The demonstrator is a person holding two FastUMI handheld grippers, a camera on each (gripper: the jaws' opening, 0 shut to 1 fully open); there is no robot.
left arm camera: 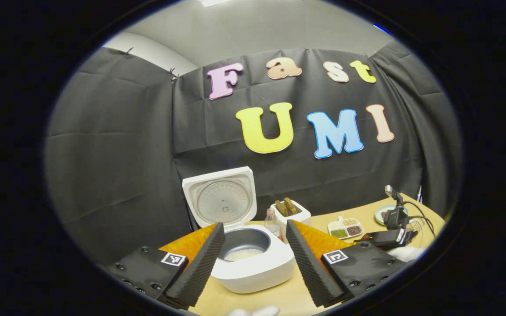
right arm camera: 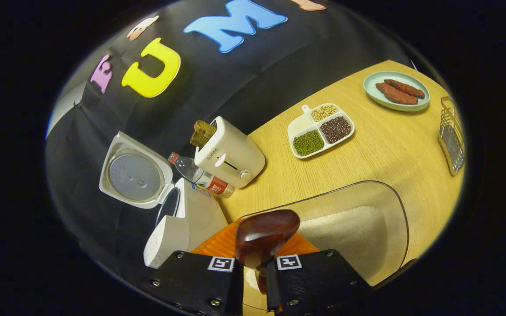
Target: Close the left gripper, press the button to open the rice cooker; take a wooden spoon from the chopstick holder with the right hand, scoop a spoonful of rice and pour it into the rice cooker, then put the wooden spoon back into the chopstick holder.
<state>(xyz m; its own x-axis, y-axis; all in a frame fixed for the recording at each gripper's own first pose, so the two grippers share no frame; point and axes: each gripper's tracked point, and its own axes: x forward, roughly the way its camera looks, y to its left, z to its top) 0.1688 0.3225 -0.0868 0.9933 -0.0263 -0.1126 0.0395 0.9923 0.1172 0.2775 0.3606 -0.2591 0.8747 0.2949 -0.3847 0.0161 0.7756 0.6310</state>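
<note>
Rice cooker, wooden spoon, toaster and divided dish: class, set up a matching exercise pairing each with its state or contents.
Things:
1. rice cooker
2. wooden spoon
3. toaster
4. divided dish

States:
A. holds beans in three compartments
B. lid up, some rice in the pot
C. gripped in the right gripper
D. bread slices sticking out of the top

Pairs: 1-B, 2-C, 3-D, 4-A

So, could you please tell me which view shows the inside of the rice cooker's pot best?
The left gripper view: the rice cooker faces it, showing rice in the pot. The right gripper view sees it side-on, its lid open.
</note>
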